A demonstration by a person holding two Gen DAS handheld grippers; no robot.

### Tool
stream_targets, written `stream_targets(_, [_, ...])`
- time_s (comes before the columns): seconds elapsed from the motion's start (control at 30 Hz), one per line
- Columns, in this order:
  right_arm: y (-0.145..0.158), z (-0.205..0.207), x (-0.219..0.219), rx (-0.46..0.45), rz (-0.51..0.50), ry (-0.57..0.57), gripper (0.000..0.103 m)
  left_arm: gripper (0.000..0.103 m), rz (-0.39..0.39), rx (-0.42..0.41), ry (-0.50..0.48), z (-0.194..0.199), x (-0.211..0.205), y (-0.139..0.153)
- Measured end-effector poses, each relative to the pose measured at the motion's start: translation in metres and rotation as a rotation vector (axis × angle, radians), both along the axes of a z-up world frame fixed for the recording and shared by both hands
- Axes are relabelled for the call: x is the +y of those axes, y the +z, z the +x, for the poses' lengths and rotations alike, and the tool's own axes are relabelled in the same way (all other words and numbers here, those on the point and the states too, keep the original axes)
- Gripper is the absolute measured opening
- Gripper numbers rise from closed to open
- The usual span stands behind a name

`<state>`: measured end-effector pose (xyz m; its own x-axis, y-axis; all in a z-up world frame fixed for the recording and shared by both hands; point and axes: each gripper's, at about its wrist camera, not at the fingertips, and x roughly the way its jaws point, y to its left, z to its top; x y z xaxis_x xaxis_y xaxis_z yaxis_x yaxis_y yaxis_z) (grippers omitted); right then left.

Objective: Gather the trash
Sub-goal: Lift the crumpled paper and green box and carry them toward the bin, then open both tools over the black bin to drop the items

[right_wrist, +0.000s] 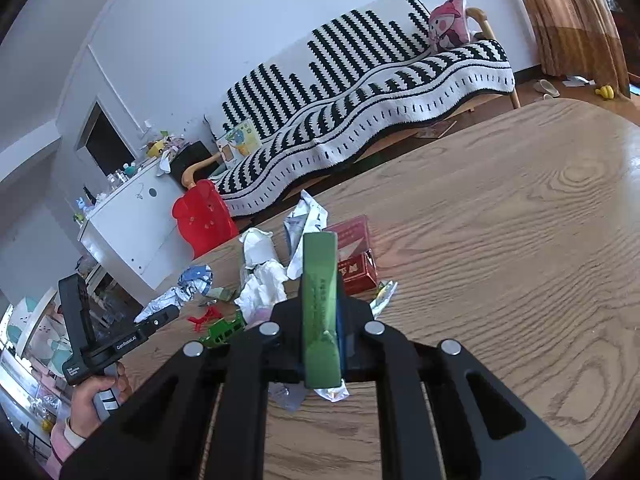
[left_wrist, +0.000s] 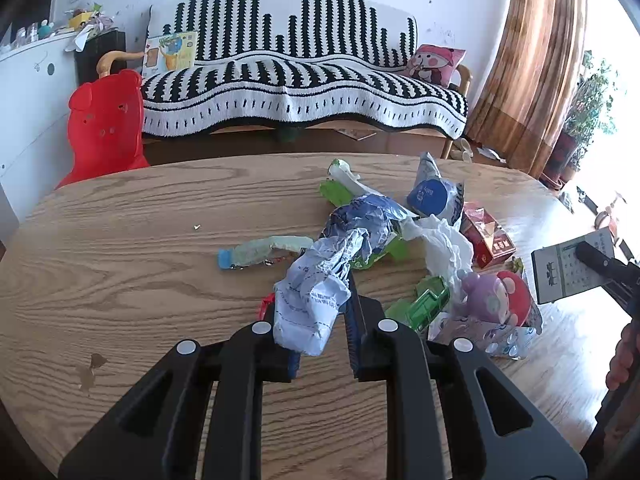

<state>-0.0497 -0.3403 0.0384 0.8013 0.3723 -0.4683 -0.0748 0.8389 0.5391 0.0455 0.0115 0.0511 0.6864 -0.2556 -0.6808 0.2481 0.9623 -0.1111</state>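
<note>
A heap of trash lies on the oval wooden table (left_wrist: 140,240). My left gripper (left_wrist: 316,308) is shut on a crumpled white-and-blue wrapper (left_wrist: 320,280), whose far end still rests in the heap. In the right wrist view the left gripper (right_wrist: 160,318) and this wrapper (right_wrist: 176,296) show at the left. My right gripper (right_wrist: 320,300) is shut on a flat green box (right_wrist: 320,280), held upright above the table. From the left wrist view the box (left_wrist: 560,276) shows a printed pale face. A red carton (left_wrist: 486,240), white tissue (left_wrist: 440,244) and a green toy truck (left_wrist: 428,304) lie in the heap.
A crushed bottle with a blue cap (left_wrist: 260,254) and a blue-white pouch (left_wrist: 432,196) also lie on the table. Behind the table stand a black-and-white covered sofa (left_wrist: 300,80), a red plastic chair (left_wrist: 106,120) and a white cabinet (right_wrist: 132,232). A person's hand (right_wrist: 96,400) grips the left handle.
</note>
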Motion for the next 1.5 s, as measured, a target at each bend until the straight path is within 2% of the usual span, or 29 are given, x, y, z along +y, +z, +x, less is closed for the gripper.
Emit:
stream_targets(0.5, [-0.006,0.003,0.005,0.042,-0.007,0.002,0.011,0.017,0.011,0.008,0.016,0.002,0.0,-0.004])
stream_targets(0.77, [-0.004,-0.011,0.003,0.06,0.015,0.019,0.011,0.017,-0.047,-0.054,0.009,-0.021,-0.015,0.024])
stream_targets(0.93, [0.02,-0.054,-0.007,-0.002,0.063,0.014,0.011,0.017,-0.066,-0.102,-0.029,-0.055,-0.042,0.044])
stream_targets(1.03, [0.04,-0.089,-0.022,-0.038,0.057,0.002,0.011,0.017,-0.074,-0.124,-0.097,-0.086,-0.076,0.055])
stream_targets(1.23, [0.081,-0.199,-0.099,-0.126,-0.051,-0.164,0.011,0.017,-0.045,-0.139,-0.392,-0.158,-0.2,0.075])
stream_targets(1.4, [0.066,-0.289,-0.184,-0.068,-0.121,-0.388,0.011,0.017,0.014,-0.085,-0.659,-0.224,-0.319,0.064])
stream_targets(1.43, [0.056,-0.305,-0.2,-0.038,-0.128,-0.429,0.011,0.017,0.028,-0.031,-0.726,-0.238,-0.348,0.053])
stream_targets(1.5, [0.03,-0.331,-0.227,0.023,-0.104,-0.485,0.011,0.018,0.042,0.048,-0.799,-0.254,-0.385,0.032])
